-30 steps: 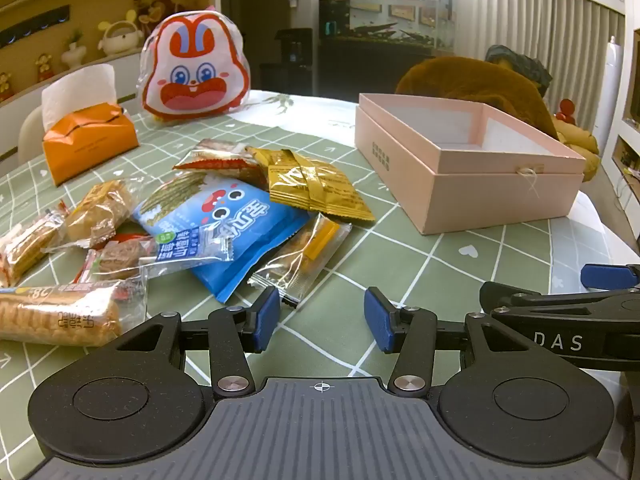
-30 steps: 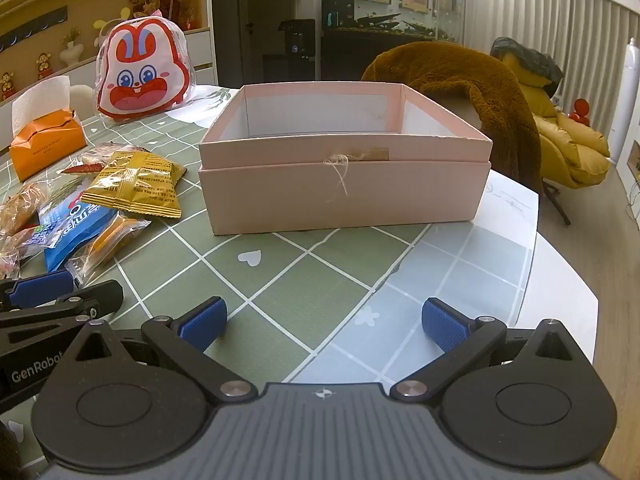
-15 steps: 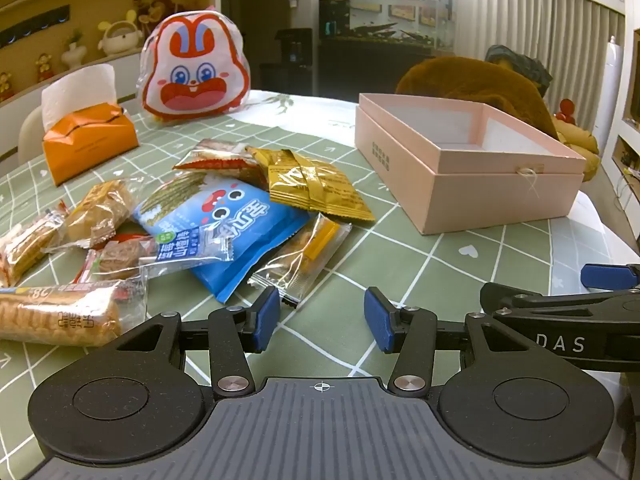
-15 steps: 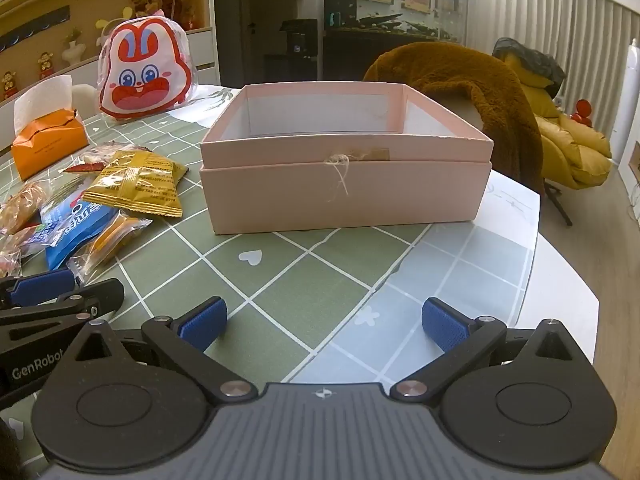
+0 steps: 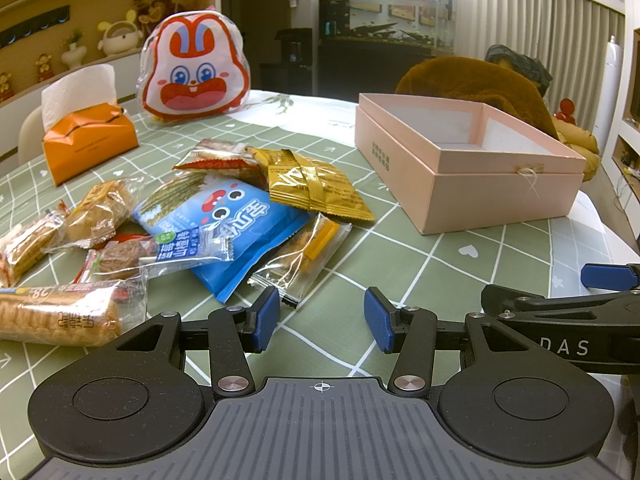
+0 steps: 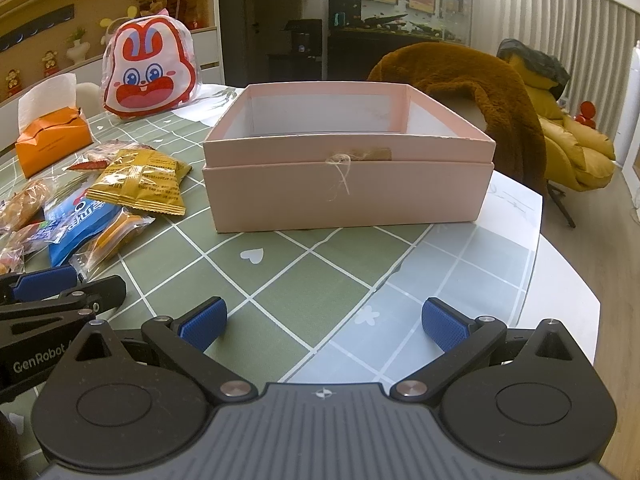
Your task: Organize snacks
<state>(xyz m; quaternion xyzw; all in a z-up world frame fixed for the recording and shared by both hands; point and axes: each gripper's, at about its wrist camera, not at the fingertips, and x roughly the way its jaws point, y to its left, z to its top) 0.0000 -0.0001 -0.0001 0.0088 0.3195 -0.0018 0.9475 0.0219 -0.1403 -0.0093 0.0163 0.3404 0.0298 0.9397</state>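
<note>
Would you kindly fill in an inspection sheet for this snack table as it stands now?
Surface: green checked tablecloth.
Job's things: snack packets heaped loose left of the pink box, which is open; nothing seen inside.
Clutter: orange tissue box, rabbit bag.
Grippers: left gripper and right gripper open, empty, above the cloth.
Cables: nothing seen.
Surroundings: brown throw on a chair, yellow armchair, shelves.

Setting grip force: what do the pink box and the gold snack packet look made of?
Pink open box: apparently matte cardboard, with stiff straight walls and no glare. Gold snack packet: probably glossy plastic or foil film, given its crinkles, bright highlights and crimped edges.
</note>
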